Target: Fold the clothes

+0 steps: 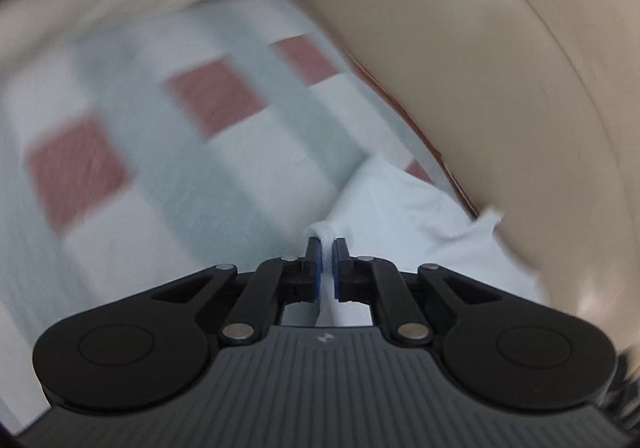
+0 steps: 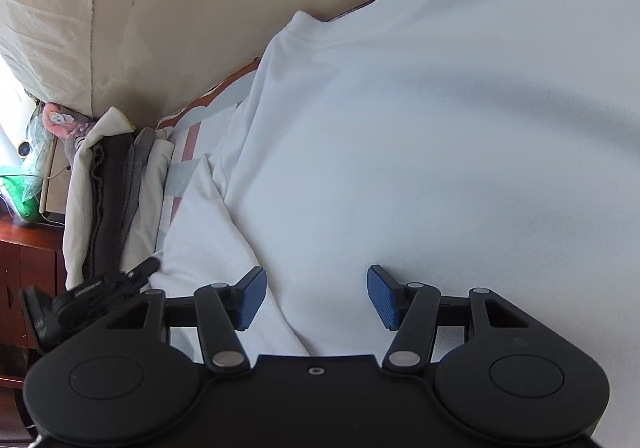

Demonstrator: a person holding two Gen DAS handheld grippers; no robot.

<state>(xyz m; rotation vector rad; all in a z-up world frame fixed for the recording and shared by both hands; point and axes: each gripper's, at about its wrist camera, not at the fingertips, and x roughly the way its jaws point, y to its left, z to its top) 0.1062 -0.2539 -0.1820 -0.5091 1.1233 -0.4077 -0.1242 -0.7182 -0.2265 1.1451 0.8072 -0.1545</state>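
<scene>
A white T-shirt [image 2: 420,136] lies spread on a checked bedsheet [image 2: 188,172], its collar toward the beige wall. My right gripper [image 2: 316,294] is open just above the shirt's body, near the fold where the sleeve [image 2: 208,244] meets it. My left gripper [image 1: 328,248] is shut on a pinch of the white T-shirt [image 1: 404,204], with cloth running between the blue pads. The left wrist view is blurred by motion. The left gripper also shows in the right wrist view [image 2: 146,268] at the sleeve's edge.
A beige wall [image 1: 480,68] runs along the bed's far side. The sheet has red, grey-green and white squares [image 1: 216,96]. A stack of folded clothes [image 2: 116,192] stands at the left, beside a wooden nightstand [image 2: 28,260] with green and pink items.
</scene>
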